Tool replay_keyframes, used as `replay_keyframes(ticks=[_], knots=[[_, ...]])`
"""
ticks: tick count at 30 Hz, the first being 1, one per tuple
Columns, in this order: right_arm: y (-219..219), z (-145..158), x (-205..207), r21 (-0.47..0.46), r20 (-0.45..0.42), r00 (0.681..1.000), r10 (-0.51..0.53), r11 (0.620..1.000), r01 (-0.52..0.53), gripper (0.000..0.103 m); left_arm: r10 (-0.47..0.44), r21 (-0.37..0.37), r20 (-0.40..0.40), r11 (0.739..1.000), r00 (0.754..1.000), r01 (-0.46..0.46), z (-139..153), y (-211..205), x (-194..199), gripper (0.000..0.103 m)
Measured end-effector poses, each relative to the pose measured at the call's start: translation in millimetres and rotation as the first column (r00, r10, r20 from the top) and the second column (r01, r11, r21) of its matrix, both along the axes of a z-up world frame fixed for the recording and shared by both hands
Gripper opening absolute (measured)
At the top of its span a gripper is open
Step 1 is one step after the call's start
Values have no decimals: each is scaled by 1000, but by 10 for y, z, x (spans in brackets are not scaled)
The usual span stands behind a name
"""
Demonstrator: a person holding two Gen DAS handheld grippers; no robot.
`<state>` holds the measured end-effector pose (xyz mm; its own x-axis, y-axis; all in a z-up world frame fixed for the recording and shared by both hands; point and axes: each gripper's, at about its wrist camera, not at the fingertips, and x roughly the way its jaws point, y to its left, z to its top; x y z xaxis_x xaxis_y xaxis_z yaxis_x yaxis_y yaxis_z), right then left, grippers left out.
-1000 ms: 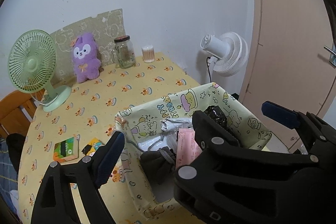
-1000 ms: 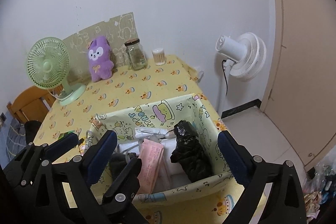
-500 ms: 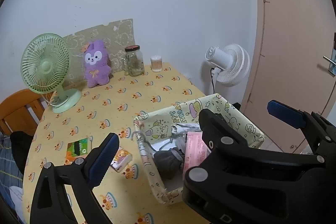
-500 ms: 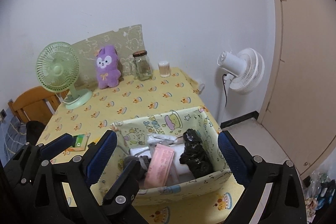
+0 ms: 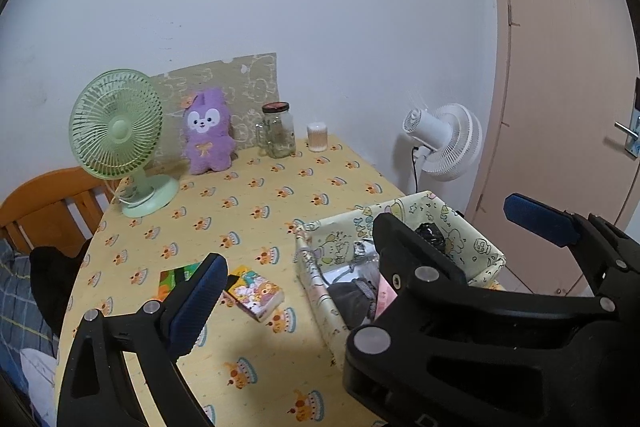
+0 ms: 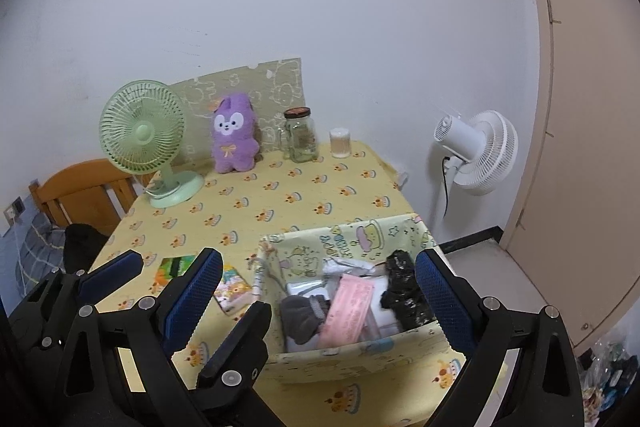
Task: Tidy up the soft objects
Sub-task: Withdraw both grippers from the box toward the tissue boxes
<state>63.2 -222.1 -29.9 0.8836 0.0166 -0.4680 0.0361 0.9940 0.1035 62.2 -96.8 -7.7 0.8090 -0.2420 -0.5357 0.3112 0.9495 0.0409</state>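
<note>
Left claw [image 5: 360,247]: jaws apart, nothing held, hovering over near edge of tabletop [image 5: 256,195]. Right claw [image 6: 316,287]: jaws apart, empty, above fabric bin [image 6: 352,351].

Bin at near right corner of tabletop. Contents: grey sock bundle [image 6: 300,315], pink packet [image 6: 348,307], black crumpled bag [image 6: 404,291], white items beneath.

Progress, judged: most soft items binned. Purple plush [image 6: 234,139] remains outside, upright at far edge against wall; likely next.

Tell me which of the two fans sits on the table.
The green fan, standing on the yellow tablecloth left of the purple plush. The white fan stands off the table's right edge, by the wall.
</note>
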Motion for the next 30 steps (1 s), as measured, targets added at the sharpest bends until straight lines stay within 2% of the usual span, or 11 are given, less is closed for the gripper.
replay_keyframes(ticks=[10, 18, 30], knots=[[284, 35, -55, -8, 43, 998, 52, 999, -52, 99, 57, -4, 48, 998, 997, -56, 22, 276, -117, 98], [546, -60, 5, -16, 49, 994, 94, 995, -94, 98, 102, 1, 61, 995, 993, -102, -74, 513, -117, 95], [886, -296, 225, -42, 22, 988, 154, 987, -153, 94, 172, 8, 14, 985, 985, -172, -352, 818, 39, 95]])
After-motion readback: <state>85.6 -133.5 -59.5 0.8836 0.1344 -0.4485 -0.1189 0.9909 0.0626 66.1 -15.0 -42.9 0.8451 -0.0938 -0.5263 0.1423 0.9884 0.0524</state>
